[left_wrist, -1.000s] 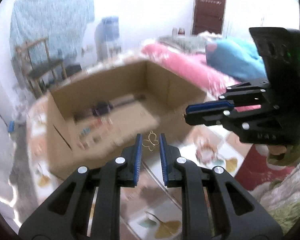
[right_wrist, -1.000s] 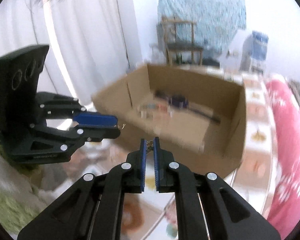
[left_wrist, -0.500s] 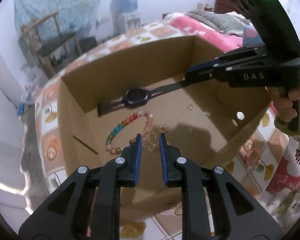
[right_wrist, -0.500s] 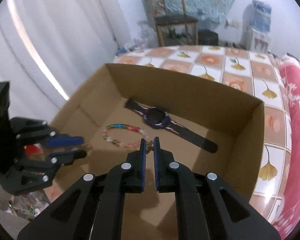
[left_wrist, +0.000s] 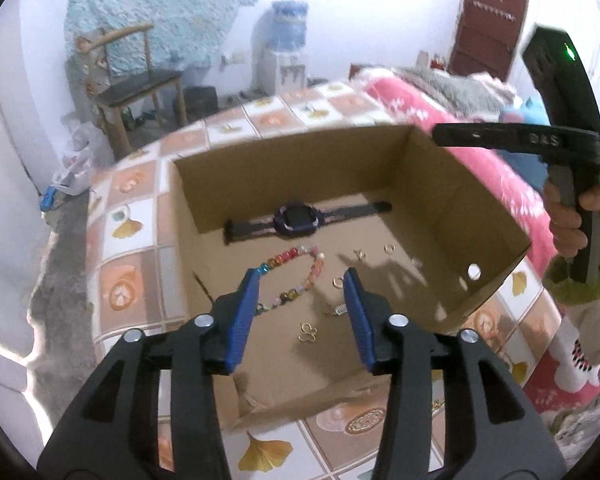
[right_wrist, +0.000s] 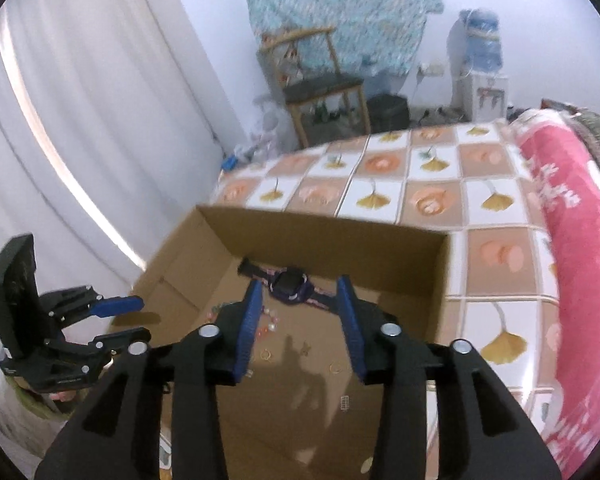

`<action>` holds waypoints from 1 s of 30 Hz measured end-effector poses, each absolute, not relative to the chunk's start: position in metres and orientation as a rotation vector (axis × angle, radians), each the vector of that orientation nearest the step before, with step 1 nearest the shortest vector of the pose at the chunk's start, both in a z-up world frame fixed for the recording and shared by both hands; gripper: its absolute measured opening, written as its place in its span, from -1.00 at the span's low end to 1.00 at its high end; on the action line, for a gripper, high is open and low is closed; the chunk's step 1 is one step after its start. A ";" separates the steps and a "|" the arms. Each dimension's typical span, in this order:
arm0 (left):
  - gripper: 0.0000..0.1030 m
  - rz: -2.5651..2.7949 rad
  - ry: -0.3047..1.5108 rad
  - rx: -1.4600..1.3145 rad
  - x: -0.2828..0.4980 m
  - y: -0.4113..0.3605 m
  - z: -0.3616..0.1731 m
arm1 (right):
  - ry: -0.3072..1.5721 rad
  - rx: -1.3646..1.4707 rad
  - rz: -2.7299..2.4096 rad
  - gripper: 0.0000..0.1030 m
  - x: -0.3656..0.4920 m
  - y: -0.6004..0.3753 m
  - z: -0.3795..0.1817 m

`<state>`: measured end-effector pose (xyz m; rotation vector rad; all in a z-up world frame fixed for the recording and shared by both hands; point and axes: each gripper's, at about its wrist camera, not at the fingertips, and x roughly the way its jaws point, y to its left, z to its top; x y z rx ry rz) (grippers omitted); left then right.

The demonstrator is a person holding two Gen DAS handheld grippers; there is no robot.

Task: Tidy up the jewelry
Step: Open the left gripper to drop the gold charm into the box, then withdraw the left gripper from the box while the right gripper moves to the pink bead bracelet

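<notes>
Both my claws over the cardboard box (left_wrist: 440,184), mid-frame. Left gripper (left_wrist: 302,312) and right gripper (right_wrist: 300,320) opening, jaws half apart, nothing between. Butterfly pendant (left_wrist: 309,331) lies on the box floor, lower centre. Best to lift clear without brushing the bead bracelet (left_wrist: 296,276).

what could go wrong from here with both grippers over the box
1. The butterfly charm and small gold rings lie loose near the beaded bracelet; later drops could tangle or hide them.
2. Both the left gripper and right gripper are opening, nothing between their jaws; tiny pieces may bounce unseen toward the cardboard box hole.
</notes>
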<state>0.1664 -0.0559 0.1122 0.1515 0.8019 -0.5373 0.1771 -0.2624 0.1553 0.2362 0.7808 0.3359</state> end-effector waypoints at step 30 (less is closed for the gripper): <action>0.36 -0.634 0.825 0.247 0.030 -0.107 0.023 | 0.972 0.316 0.216 0.21 -0.008 -0.247 0.048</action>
